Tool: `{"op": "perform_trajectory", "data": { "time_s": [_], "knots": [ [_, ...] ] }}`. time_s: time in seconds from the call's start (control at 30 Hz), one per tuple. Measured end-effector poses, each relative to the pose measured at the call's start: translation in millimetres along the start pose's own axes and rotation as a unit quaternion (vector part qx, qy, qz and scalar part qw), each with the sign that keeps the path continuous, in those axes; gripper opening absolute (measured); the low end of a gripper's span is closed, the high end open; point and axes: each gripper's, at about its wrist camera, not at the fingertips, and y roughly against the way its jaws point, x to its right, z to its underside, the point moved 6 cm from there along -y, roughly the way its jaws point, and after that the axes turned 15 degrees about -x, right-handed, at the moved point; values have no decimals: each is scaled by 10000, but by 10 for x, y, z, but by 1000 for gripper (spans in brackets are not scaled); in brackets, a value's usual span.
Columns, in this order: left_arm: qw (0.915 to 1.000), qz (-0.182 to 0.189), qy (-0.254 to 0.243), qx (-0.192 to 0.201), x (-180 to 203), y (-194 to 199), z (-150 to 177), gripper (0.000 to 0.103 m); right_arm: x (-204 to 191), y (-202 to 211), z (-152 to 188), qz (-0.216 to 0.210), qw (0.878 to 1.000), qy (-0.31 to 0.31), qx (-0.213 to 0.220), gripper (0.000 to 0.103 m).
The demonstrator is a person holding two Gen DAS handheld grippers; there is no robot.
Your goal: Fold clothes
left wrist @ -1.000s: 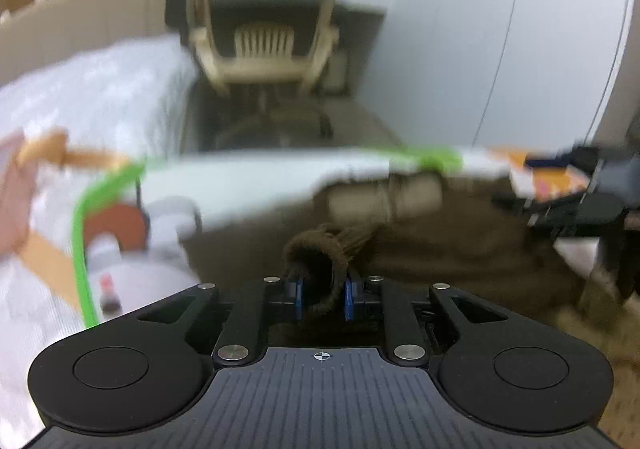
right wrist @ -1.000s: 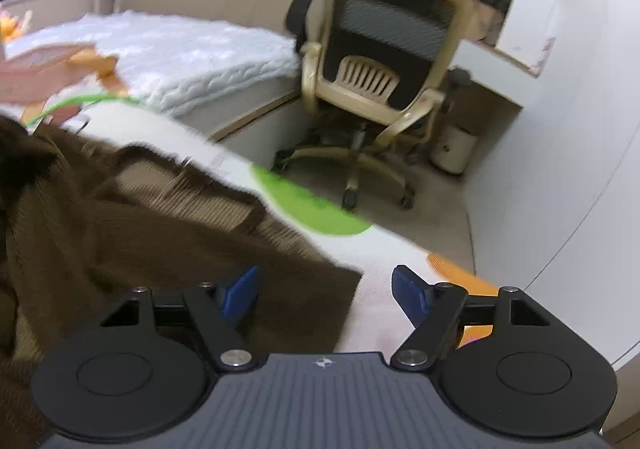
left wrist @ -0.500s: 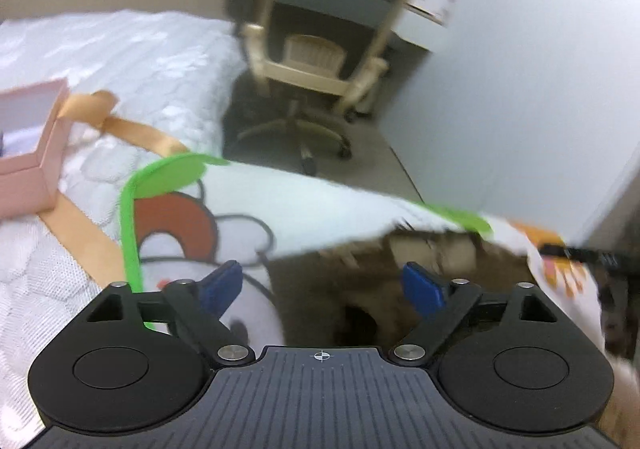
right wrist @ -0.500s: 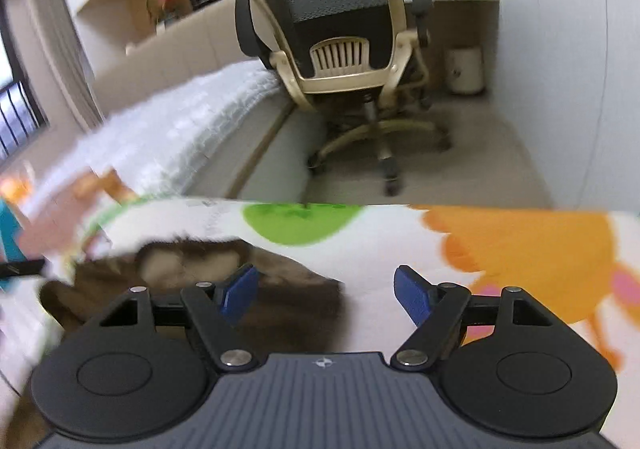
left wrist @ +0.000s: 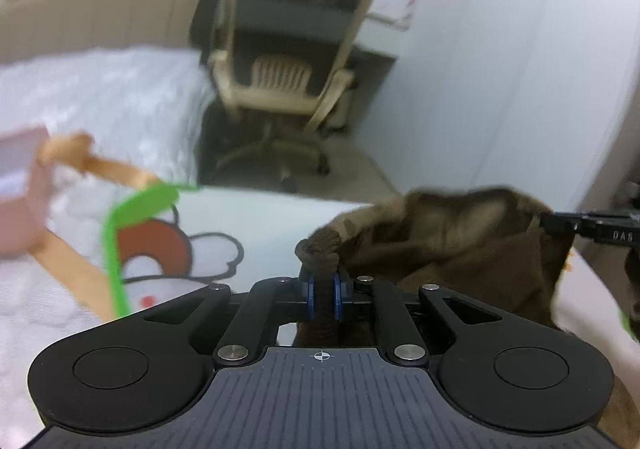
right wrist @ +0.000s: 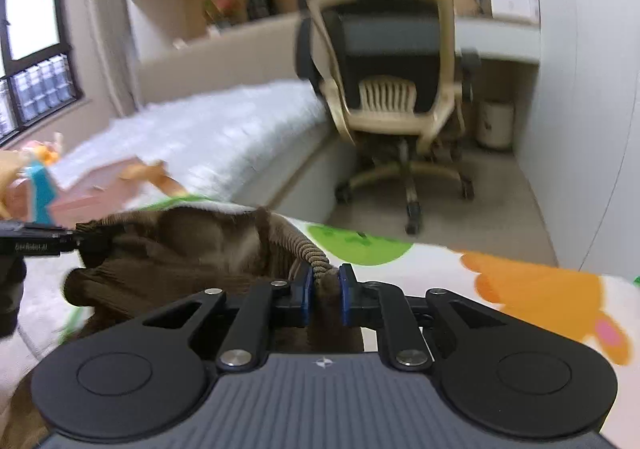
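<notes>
Beyond the cartoon-print sheet (right wrist: 532,289), office chair (right wrist: 392,89); both grippers pinch brown garment (left wrist: 460,249).

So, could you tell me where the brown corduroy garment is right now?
The brown corduroy garment hangs stretched between the two grippers above the cartoon-print blanket, one edge pinched in the left gripper and the other in the right gripper.
</notes>
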Motion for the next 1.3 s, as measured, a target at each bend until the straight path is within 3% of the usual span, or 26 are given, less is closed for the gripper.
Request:
{"op": "perform_trajectory", "data": {
  "time_s": [0.1, 0.23, 0.3, 0.33, 0.37, 0.4, 0.43, 0.5, 0.57, 0.67, 0.8, 0.83, 0.87, 0.9, 0.93, 0.97, 1.0, 1.17, 1.3],
  "knots": [
    [9997, 58, -226, 83, 214, 485, 389, 10, -226, 558, 378, 41, 9991, 375, 182, 9],
    [9989, 121, -452, -65, 433, 870, 945, 12, -501, 828, 1042, 137, 9967, 785, -125, 9],
    [9983, 301, -455, -210, 453, 905, 1103, 31, -547, 820, 1388, 281, 9936, 992, -464, 11],
    [9978, 390, -456, -282, 464, 923, 1182, 39, -546, 830, 1485, 273, 9932, 997, -543, 20],
    [9972, 480, -458, -355, 474, 942, 1261, 56, -519, 854, 1501, 178, 9945, 892, -520, 37],
    [9964, 569, -459, -427, 484, 960, 1340, 69, -492, 878, 1516, 83, 9956, 787, -498, 47],
    [9955, 659, -460, -499, 494, 980, 1419, 74, -465, 903, 1530, -12, 9965, 682, -475, 60],
    [9933, 837, -462, -644, 515, 1018, 1578, 88, -410, 952, 1559, -202, 9978, 471, -429, 61],
    [9906, 1015, -464, -788, 536, 1059, 1736, 95, -355, 1003, 1587, -392, 9982, 260, -383, 68],
    [9898, 1192, 292, -719, 380, 950, 1640, 95, -260, 1022, 1582, -640, 9975, -130, -281, 70],
    [9839, 1123, 1185, -732, 216, 517, 1464, 95, -116, 564, 1359, -697, 9939, -838, -173, 69],
    [9832, 1057, 1247, -811, 227, 392, 1443, 94, -146, 436, 1353, -710, 9937, -818, -285, 60],
    [9841, 988, 1183, -881, 286, 291, 1414, 83, -175, 309, 1347, -723, 9934, -798, -398, 30],
    [9863, 901, 1017, -936, 351, 241, 1404, 48, -220, 255, 1338, -703, 9940, -707, -447, 19],
    [9885, 807, 811, -993, 426, 213, 1388, 31, -282, 282, 1326, -647, 9956, -536, -425, 8],
    [9905, 711, 569, -1027, 504, 244, 1352, 18, -343, 309, 1314, -591, 9968, -366, -404, 7],
    [9921, 656, 420, -987, 551, 327, 1305, 15, -400, 396, 1288, -514, 9980, -186, -322, 7],
    [9957, 748, -168, -528, 706, 1071, 1240, 14, -571, 1138, 1351, -688, 9973, 241, 10, 6],
    [9930, 667, -429, -875, 805, 1179, 1636, 21, -644, 1186, 1789, -883, 9950, 190, -420, 7]
  ]
}}
